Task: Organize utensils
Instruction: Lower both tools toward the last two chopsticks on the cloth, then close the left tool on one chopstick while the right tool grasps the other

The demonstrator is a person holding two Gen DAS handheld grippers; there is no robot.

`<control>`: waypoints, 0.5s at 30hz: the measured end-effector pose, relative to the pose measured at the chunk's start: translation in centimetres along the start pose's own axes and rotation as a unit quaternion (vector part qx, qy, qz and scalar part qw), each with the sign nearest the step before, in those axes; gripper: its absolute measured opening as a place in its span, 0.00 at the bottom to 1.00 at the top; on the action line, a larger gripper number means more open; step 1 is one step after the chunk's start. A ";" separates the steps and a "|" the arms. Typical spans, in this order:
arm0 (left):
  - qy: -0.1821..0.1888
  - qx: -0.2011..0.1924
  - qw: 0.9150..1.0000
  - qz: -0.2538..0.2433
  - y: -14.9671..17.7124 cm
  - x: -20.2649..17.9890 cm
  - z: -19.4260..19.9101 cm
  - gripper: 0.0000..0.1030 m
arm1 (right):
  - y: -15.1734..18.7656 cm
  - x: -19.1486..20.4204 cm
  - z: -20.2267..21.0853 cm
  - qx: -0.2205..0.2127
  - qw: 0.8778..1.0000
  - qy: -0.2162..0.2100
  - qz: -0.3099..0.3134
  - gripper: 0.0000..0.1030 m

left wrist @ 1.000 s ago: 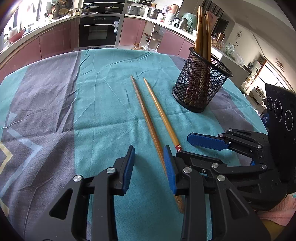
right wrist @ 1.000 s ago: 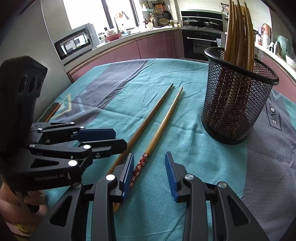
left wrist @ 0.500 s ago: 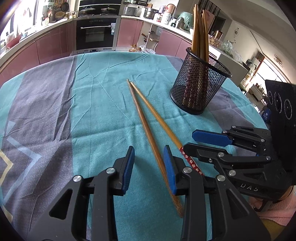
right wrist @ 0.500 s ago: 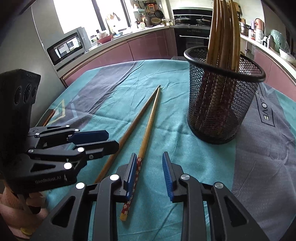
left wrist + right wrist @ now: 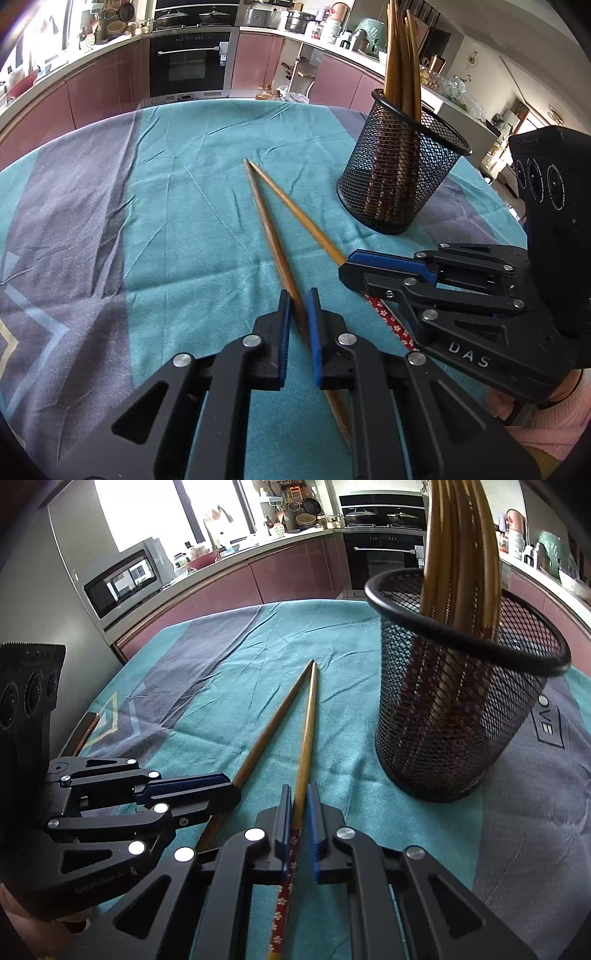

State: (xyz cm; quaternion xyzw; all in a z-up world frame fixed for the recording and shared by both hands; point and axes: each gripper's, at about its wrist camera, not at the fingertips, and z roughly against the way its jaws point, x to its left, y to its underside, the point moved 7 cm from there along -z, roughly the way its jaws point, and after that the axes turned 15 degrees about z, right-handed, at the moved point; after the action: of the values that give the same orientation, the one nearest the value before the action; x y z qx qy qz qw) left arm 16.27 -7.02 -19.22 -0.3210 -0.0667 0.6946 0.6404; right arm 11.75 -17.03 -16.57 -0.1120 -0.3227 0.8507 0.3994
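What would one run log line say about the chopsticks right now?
left hand-held gripper: shut on plain chopstick | right hand-held gripper: shut on flower-patterned chopstick | tips: touching on tablecloth | mesh holder: upright, holds other chopsticks

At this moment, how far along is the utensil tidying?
Done: several chopsticks stand in the mesh holder. In hand: left gripper has just closed on the plain chopstick, right gripper on the flower-patterned chopstick. Left: dropping both into the holder.

right gripper (image 5: 298,805) clamps red-patterned chopstick (image 5: 306,746).
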 end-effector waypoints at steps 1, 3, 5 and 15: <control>-0.001 0.000 1.000 0.003 0.2 0.0 0.1 0.09 | 0.2 -0.1 0.2 -0.001 1.000 -0.002 -0.005 0.06; 0.002 0.002 1.000 0.011 0.6 0.0 0.3 0.09 | 0.6 -0.3 0.6 -0.002 1.000 -0.007 -0.014 0.06; 0.006 0.004 1.000 0.019 1.1 0.1 0.7 0.09 | 1.1 -0.5 0.9 -0.005 1.000 -0.011 -0.024 0.05; 0.013 0.011 1.000 0.018 2.6 -0.2 2.0 0.14 | 2.6 -0.3 2.2 0.003 1.000 -0.009 -0.019 0.07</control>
State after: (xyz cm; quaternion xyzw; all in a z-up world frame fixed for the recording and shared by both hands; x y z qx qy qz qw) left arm 13.00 -7.02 -18.93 -0.3242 -0.0450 0.7026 0.6318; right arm 9.37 -19.53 -16.53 -0.0967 -0.3257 0.8449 0.4132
